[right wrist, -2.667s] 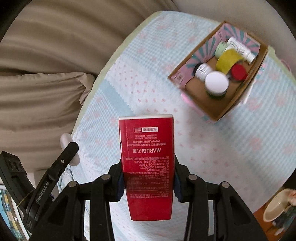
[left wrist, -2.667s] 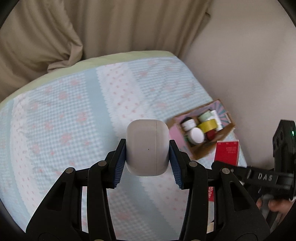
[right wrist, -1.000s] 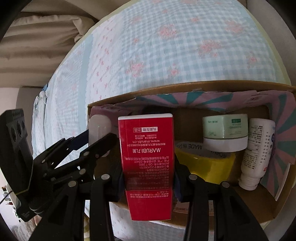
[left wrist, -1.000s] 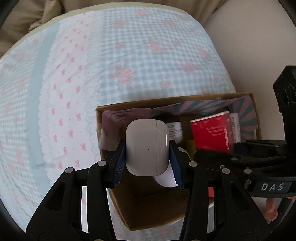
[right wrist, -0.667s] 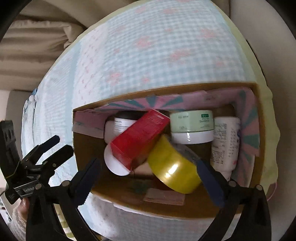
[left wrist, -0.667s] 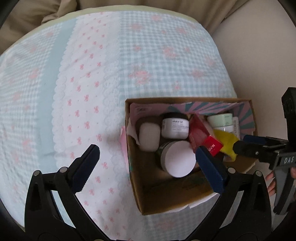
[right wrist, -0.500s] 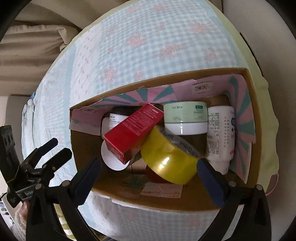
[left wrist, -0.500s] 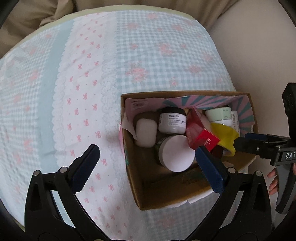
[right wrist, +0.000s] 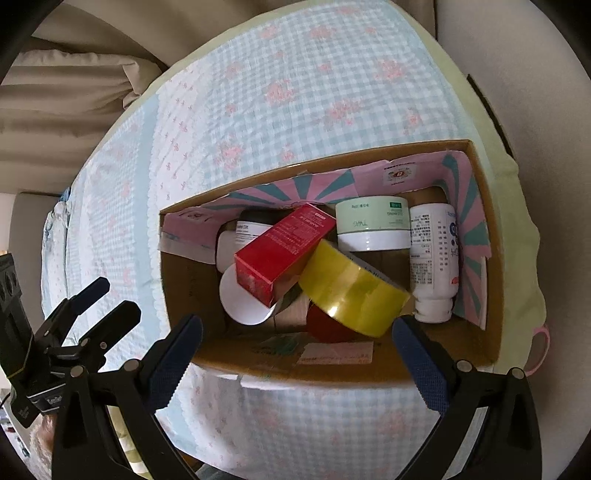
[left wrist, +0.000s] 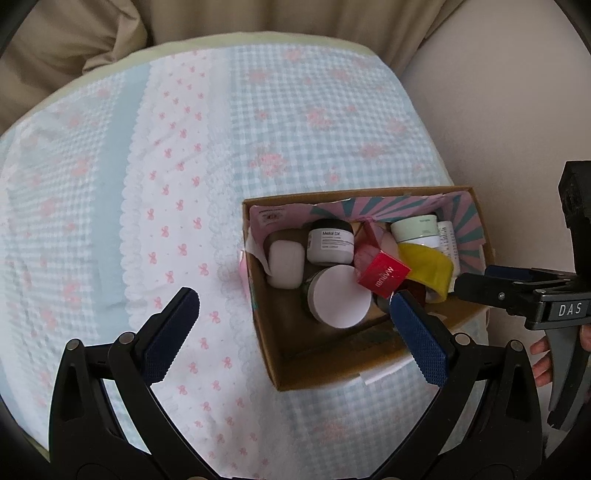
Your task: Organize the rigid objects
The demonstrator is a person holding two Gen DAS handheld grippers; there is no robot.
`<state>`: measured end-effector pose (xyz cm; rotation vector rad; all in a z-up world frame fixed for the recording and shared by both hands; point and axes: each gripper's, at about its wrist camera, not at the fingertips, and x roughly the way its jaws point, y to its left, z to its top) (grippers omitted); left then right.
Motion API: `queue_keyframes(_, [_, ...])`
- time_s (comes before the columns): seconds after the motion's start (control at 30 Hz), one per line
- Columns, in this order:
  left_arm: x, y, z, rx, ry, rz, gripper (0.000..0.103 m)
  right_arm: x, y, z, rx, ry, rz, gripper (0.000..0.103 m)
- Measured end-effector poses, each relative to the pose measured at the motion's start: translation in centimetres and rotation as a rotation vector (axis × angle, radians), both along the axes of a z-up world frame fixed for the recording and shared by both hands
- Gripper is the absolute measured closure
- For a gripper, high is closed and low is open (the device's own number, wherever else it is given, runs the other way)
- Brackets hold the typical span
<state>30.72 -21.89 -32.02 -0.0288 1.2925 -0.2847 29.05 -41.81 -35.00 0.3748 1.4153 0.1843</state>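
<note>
An open cardboard box [left wrist: 273, 365] [right wrist: 184, 295] sits on the bed near its right edge. Inside lie a white earbud case [left wrist: 285, 263], a red carton [left wrist: 383, 275] [right wrist: 284, 254] leaning on a yellow tape roll [left wrist: 424, 260] [right wrist: 351, 291], a white-lidded jar [left wrist: 340, 301] [right wrist: 243, 299], a dark-capped jar [left wrist: 330, 243], a green-lidded jar [right wrist: 373, 227] and a white bottle [right wrist: 434, 258]. My left gripper [left wrist: 291, 306] hangs open above the box's left wall, nothing between its fingers. My right gripper [right wrist: 297, 334] is open over the box's near wall, likewise empty.
The bed is covered by a blue-and-pink checked sheet [left wrist: 177, 155] [right wrist: 295, 92]. Beige curtains [left wrist: 258, 18] hang behind it and a pale wall [left wrist: 498, 110] stands on the right. A pink loop [right wrist: 537, 350] pokes out beside the box.
Both grippers opened and rose away from the box. The earbud case dropped into the box's left corner; the red carton fell tilted onto the tape roll.
</note>
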Motion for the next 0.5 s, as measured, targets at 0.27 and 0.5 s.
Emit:
queue_keyframes(0.27, [-3.1, 4.2, 8.4, -0.016, -0.124, 0.032, 0.0, -3.1, 2.2, 6.5, -0.073, -0.105, -0.017, 0.0])
queue_keyframes(0.5, [-8.3, 10.9, 22.6, -0.011, -0.403, 0.084, 0.0, -9.0, 7.2, 19.9, -0.172, -0.438, -0.007, 0.0])
